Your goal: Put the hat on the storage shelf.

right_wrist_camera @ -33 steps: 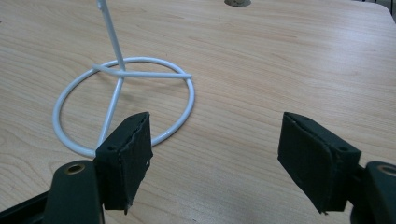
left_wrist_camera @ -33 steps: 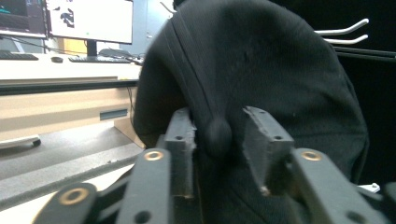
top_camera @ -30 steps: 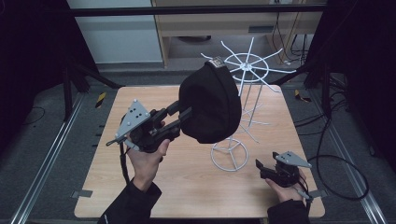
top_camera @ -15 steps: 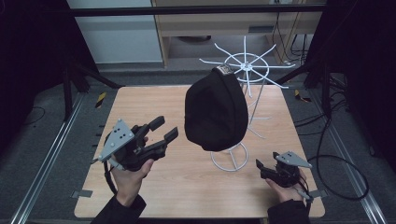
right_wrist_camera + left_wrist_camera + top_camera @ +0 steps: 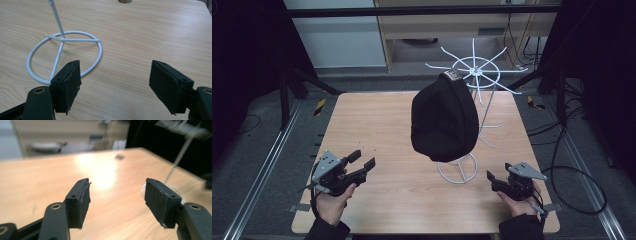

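Note:
A black cap [image 5: 444, 117] hangs from a spoke of the white wire rack [image 5: 477, 67], whose ring base [image 5: 458, 171] stands on the wooden table [image 5: 382, 120]. My left gripper [image 5: 362, 161] sits low over the table's front left, well apart from the cap. Its jaws stand open with nothing between them in the left gripper view [image 5: 116, 195]. My right gripper [image 5: 491, 179] rests at the front right, just right of the ring base. It is open too [image 5: 115, 75], with the ring base [image 5: 63, 55] ahead and to the left of its left pad.
The rack's thin spokes [image 5: 507, 90] stick out over the table's back right. A cable [image 5: 577, 185] loops on the floor off the right edge. Metal rails [image 5: 267, 160] run along the left side.
My left gripper has let go of the cap and dropped back to the table's front left. The cap now hangs from the rack. The right gripper has stayed put.

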